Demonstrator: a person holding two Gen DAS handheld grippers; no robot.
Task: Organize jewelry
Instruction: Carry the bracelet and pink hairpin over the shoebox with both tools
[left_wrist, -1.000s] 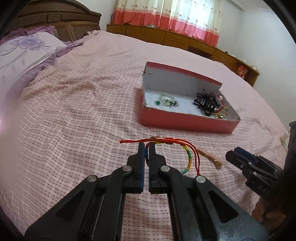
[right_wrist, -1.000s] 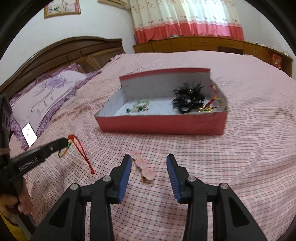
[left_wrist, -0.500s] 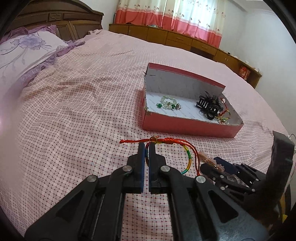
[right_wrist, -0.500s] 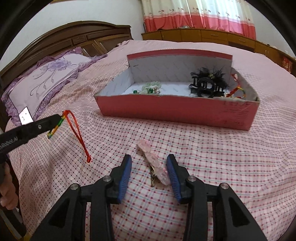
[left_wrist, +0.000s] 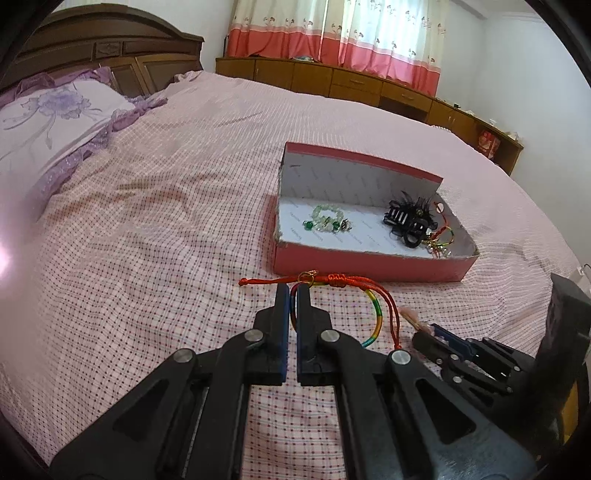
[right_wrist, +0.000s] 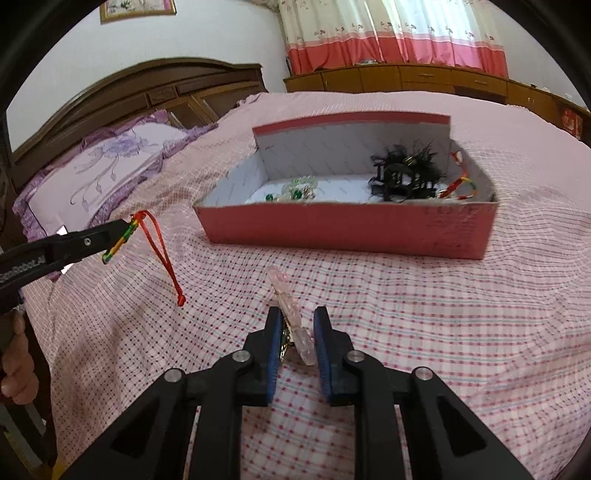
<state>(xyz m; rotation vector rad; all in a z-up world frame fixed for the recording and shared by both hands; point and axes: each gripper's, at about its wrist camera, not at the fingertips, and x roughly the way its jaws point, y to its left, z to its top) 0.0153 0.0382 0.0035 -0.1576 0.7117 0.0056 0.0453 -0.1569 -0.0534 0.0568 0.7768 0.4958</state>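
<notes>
2 grippers work before the red box (right_wrist: 347, 229): our left gripper (left_wrist: 293, 291) pinches the rainbow cord bracelet (left_wrist: 373, 317), our right gripper (right_wrist: 295, 325) straddles the pink hair clip (right_wrist: 291, 310), jaws part-open.

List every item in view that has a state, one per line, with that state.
Left tongs: shut on the rainbow bracelet.
Rainbow bracelet: pinched, lifted off the bed, red cord hanging.
Right tongs: open, straddling the pink hair clip.
Pink hair clip: lying flat on the bedspread, not yet gripped.
Red box: open, no lid on it.
Green bead bracelet: lying in the box.
Black hair claw: lying in the box.
</notes>
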